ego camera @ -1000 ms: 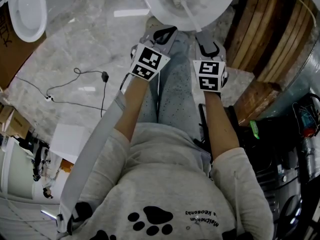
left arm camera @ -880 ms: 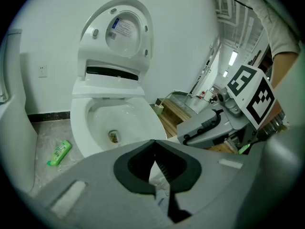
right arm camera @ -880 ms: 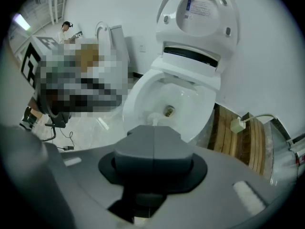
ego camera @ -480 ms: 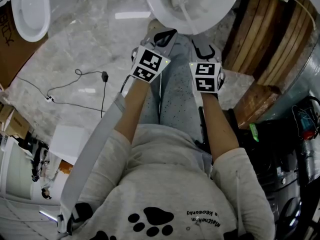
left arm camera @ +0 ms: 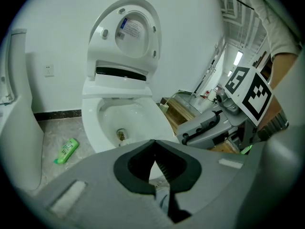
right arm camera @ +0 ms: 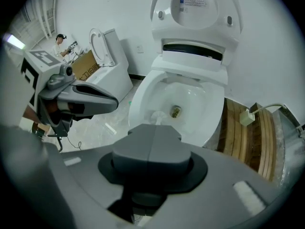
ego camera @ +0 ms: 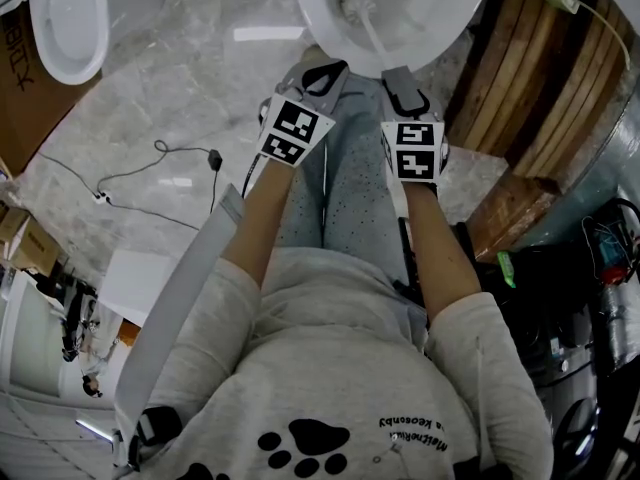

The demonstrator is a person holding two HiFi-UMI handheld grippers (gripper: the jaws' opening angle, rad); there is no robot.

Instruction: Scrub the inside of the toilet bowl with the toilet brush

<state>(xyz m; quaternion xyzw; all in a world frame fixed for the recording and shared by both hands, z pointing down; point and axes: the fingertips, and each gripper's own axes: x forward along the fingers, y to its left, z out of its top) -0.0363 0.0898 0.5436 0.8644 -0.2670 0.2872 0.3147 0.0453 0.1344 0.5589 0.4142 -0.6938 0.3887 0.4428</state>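
The white toilet bowl (ego camera: 330,28) stands at the top of the head view, its lid (left arm camera: 126,32) raised. A white toilet brush (ego camera: 357,6) has its head inside the bowl, near the rim on my side. Its thin handle runs back to my right gripper (ego camera: 400,76), which is shut on it. In the right gripper view the brush head (right arm camera: 157,117) shows just past the closed right gripper (right arm camera: 153,128), inside the bowl (right arm camera: 209,113). My left gripper (ego camera: 328,71) hovers beside it, short of the bowl's front edge, shut on nothing (left arm camera: 153,142).
A green bottle (left arm camera: 66,150) lies on the floor left of the bowl. A second toilet (ego camera: 70,23) stands at the far left by a cardboard box. Wooden planks (ego camera: 520,68) stack to the right. A black cable (ego camera: 170,168) trails over the marble floor.
Both grippers have edged slightly toward the bowl. The brush head has shifted a little inside the bowl. The right gripper keeps its hold on the handle.
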